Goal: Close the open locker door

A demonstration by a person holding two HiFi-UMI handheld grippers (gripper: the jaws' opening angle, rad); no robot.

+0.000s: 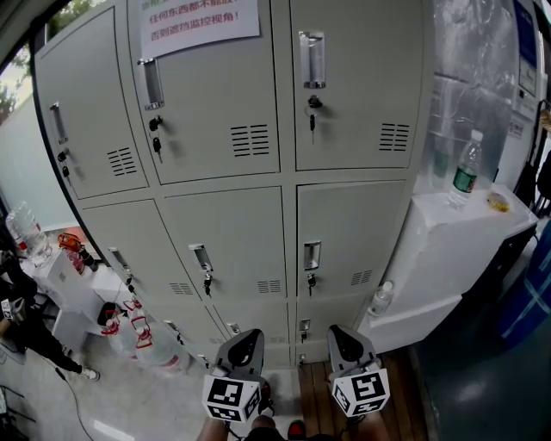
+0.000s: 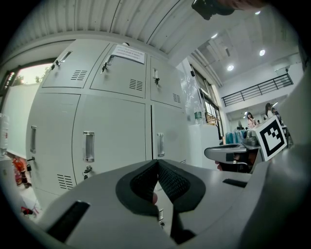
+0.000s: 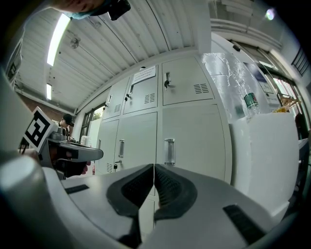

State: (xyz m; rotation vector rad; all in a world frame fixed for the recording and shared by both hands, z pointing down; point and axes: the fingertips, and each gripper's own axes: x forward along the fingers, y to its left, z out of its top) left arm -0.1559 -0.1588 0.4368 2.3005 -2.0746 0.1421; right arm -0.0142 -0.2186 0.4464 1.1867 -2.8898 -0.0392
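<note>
Fingers (image 2: 171, 184) of left gripper (image 2: 157, 163): pressed together at the tips, pinching nothing. Same on right gripper (image 3: 153, 166): pads closed flat against each other, empty. Held side by side, apart from one another, both aimed at the locker bank (image 1: 288, 185) straight ahead of the tips.

Just past the tips: bottom-row doors, partly hidden behind the two grippers. Ahead and higher: middle-row locker doors (image 1: 245, 250), each flush with its frame, with handle and key showing. All doors in view seemingly shut, though the lowest row shows too poorly to be sure; cannot tell which one the task means.

Right of the right fingers: white cabinet (image 1: 456, 250) against the bank's side, small bottle (image 1: 381, 298) on its lower ledge, water bottle (image 1: 466, 170) upright on top. Left of the left fingers: cluster of bottles (image 1: 138, 334) on the floor by the lockers. Farthest up: top-row doors, a printed notice (image 1: 202, 19) stuck across one.
</note>
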